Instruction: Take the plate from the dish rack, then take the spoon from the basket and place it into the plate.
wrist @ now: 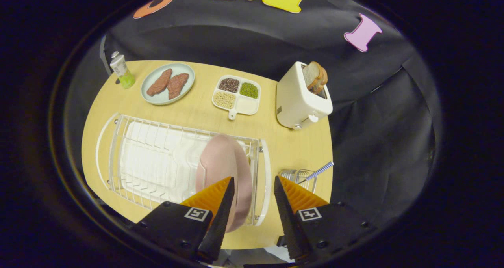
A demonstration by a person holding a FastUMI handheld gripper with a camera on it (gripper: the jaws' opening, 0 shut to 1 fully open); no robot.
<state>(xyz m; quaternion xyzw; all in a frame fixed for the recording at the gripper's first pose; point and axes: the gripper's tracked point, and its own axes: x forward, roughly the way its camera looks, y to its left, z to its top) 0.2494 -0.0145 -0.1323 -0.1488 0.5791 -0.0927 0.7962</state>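
Currently you're on step one, the plate grab; gripper (254,189) hangs above the near right end of the dish rack (118,142), jaws apart, nothing between them; pink plate (224,161) stands on edge in the rack's right-end slots, its rim just ahead of the left finger, which overlaps its lower part in view; can't tell if it touches, I'd judge not.

Next move, my read: shift left so the plate's rim sits between the fingers, drop, close on the rim, then lift straight up out of the slots; a tilted pull could snag the wires.

Spoon (319,170) waits in the small wire basket (299,177), just right of the rack's right end, checked handle poking up and away to the right; bowl end hidden in the basket.

Edges and room, all off the rack: rack's right rail runs between plate and basket, tight gap there; table edge close on the rack's near side and just right of the basket, so don't set the plate down there; best open wood is the patch behind the basket, between rack and toaster (301,98); narrower strip behind the rack, before the sectioned grain dish (237,94) and the plate of meat patties (168,83); bottle (122,71) sits far back left of the rack, no factor.
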